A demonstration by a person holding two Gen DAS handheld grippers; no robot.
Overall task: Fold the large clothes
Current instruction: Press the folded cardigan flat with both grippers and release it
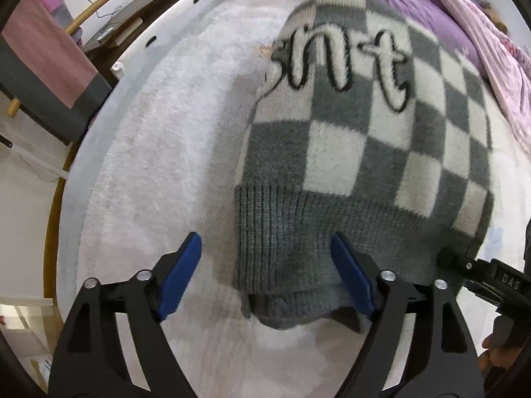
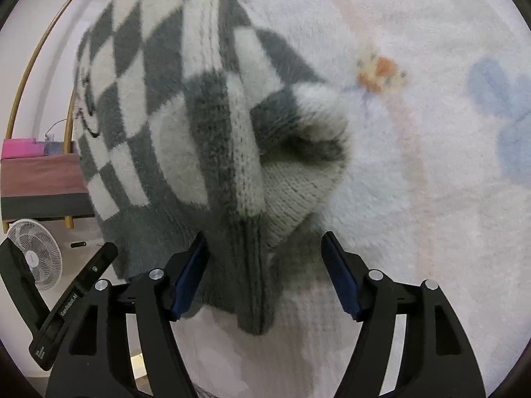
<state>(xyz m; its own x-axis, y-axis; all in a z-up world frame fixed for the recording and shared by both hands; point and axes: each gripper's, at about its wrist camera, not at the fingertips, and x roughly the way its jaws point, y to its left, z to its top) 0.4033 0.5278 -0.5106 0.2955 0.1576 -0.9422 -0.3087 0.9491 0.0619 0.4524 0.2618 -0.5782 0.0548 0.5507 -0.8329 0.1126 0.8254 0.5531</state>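
A grey and white checkered knit sweater (image 1: 365, 139) with raised white lettering lies folded on a white fluffy blanket (image 1: 159, 172). Its grey ribbed hem (image 1: 285, 232) points toward me. My left gripper (image 1: 267, 258) is open, its blue pads either side of the hem's left corner. In the right wrist view the sweater (image 2: 172, 132) shows its right corner, with a bunched fold (image 2: 298, 139). My right gripper (image 2: 265, 255) is open around the ribbed hem corner (image 2: 252, 282). The other gripper shows at the left edge (image 2: 76, 295).
A purple floral quilt (image 1: 415, 3) lies bunched at the far side of the bed. A white bed rail (image 1: 172, 23) and wooden frame run along the left. A white fan (image 2: 36, 252) stands on the floor, with a pink and grey cloth (image 2: 39, 179) above it.
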